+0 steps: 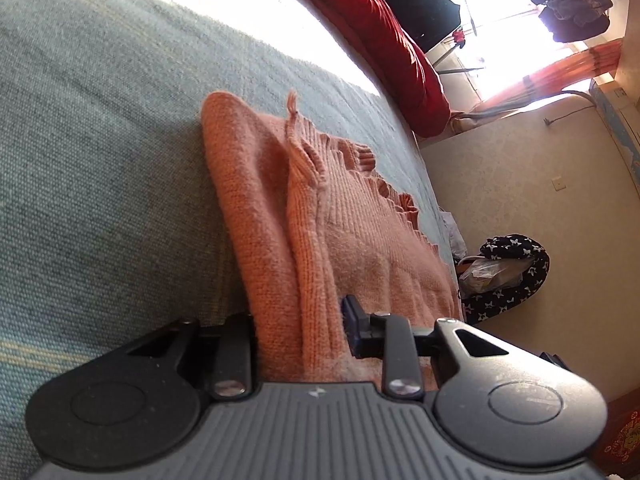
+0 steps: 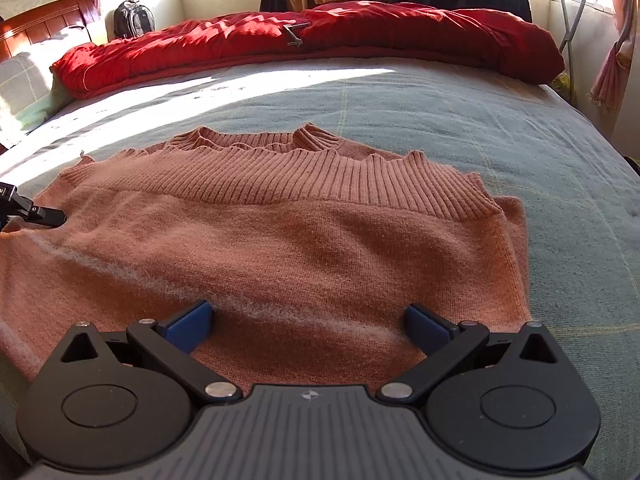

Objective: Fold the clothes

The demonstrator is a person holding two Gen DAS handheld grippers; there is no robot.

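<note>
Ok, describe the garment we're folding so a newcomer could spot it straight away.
Start at the bed with its grey-blue bedspread; a red quilt is heaped along the far side. Nearer lies the sweater, spread flat, partly folded. It is the only salmon-pink knit there, with ribbed bands stacked along its far edge.

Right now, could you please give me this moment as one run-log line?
step: folding pink knitted sweater on grey-blue bed cover | left gripper: shut on sweater edge | right gripper: open over sweater

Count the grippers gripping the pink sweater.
1: the left gripper is clamped on the pink sweater at its edge. The right gripper hovers open above it.
</note>
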